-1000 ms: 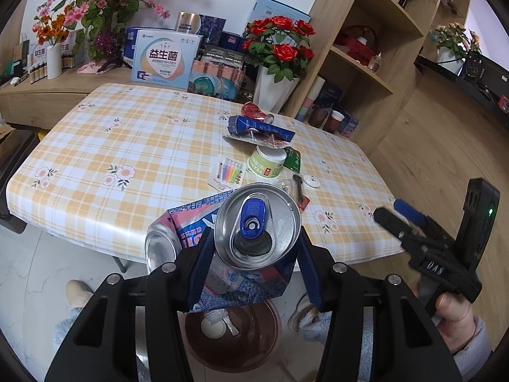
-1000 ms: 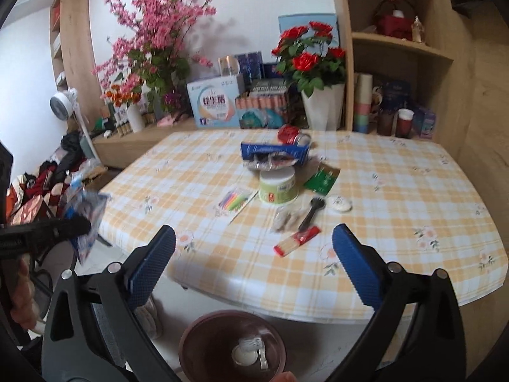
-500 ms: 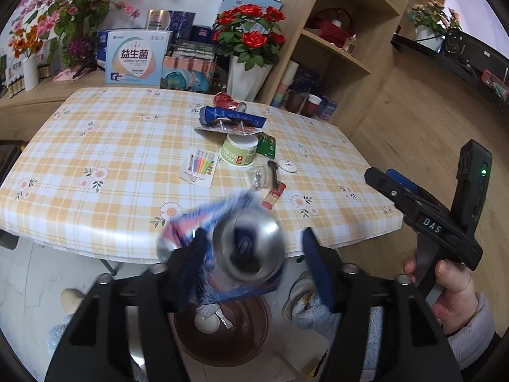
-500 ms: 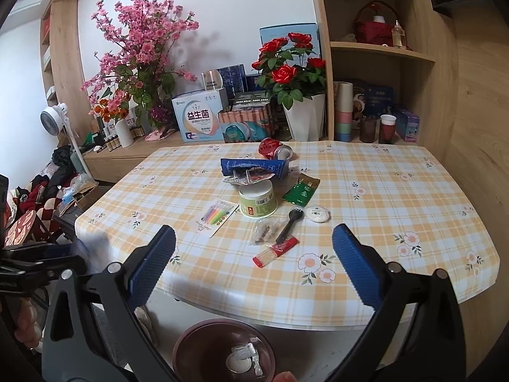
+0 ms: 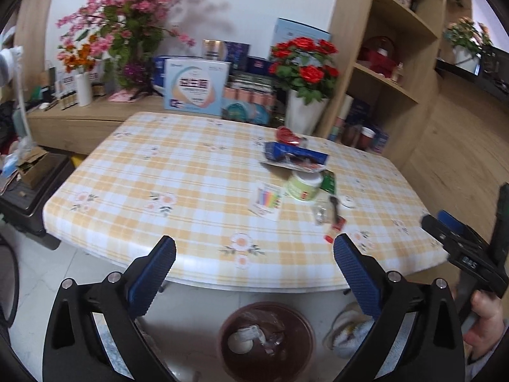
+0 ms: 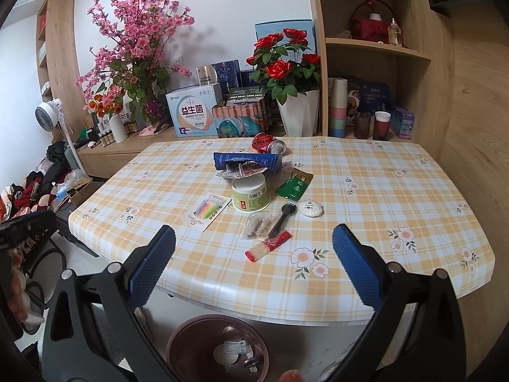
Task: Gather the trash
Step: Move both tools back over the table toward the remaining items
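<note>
- Left wrist view: left gripper (image 5: 254,265) at bottom centre, blue pads spread wide, nothing btwn them.
- Brown bin (image 5: 305,324) on floor at bottom centre, below table (image 5: 159,172) edge; white scraps & crumpled clear bits inside.
- Trash sits centre-right on the checked cloth: red can (image 5: 286,134) on its side, blue tube (image 5: 294,152) just below it, green-white cup (image 5: 302,186) upside down, card of coloured pens (image 5: 266,200) left of cup, green sachet (image 5: 328,180) right of cup, black spoon (image 5: 334,205), white round lid (image 5: 348,201), red stick pack (image 5: 334,228) nearest the table edge.
- Right gripper (image 5: 458,248) at right edge, held in a hand (image 5: 483,318); blurred, can't tell its spread from this view.
- Right wrist view: right gripper (image 6: 254,265) bottom centre, pads wide apart, empty.
- Same bin (image 6: 178,347) at bottom centre, partly behind the fingers.
- Trash mid-frame: can (image 6: 267,143), tube (image 6: 246,160), foil wrapper (image 6: 241,171) under tube, cup (image 6: 249,194), pen card (image 6: 208,211), sachet (image 6: 294,184), spoon (image 6: 281,218), lid (image 6: 309,208), clear packet (image 6: 254,226), stick pack (image 6: 268,245).
- Left gripper (image 6: 25,227) at left edge, blurred.
</note>
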The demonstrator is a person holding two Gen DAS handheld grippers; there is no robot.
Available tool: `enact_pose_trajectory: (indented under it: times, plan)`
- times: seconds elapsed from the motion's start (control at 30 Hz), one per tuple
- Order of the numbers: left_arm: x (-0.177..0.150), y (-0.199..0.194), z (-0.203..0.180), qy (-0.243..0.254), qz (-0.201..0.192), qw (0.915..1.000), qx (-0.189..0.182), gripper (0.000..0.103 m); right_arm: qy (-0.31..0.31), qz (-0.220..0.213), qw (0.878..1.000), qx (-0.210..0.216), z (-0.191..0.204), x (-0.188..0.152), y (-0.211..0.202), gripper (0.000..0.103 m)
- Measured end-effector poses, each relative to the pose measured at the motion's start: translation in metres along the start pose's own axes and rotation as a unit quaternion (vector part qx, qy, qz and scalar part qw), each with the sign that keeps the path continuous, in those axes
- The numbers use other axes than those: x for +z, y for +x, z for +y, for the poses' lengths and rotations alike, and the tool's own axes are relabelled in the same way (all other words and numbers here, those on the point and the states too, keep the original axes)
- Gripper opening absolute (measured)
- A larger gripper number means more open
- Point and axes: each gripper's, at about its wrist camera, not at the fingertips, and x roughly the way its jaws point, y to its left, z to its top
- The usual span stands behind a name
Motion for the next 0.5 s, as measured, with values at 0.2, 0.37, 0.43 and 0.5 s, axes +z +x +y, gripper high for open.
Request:
enact_pose_trajectory:
  times: [0.2,0.37,0.43,0.5]
  plan:
    - [0.004,-0.001,0.029,-0.025,-0.016,0.9983,0.051,0.097,-0.001,0.004,1.000,0.000,-0.001,-0.002,0.004,0.097]
    - [0.004,0.001,0.041,-0.012,-0.022,0.9952,0.095,0.097,0.001,0.020,1.000,0.000,-0.002,-0.007,0.014,0.097]
    - [0.003,0.001,0.046,-0.015,-0.028,0.9942,0.103,0.097,0.002,0.024,1.000,-0.001,-0.003,-0.009,0.018,0.097]
    - [0.002,0.002,0.051,-0.022,-0.029,0.9938,0.105,0.097,0.001,0.029,1.000,-0.004,-0.005,-0.011,0.023,0.097]
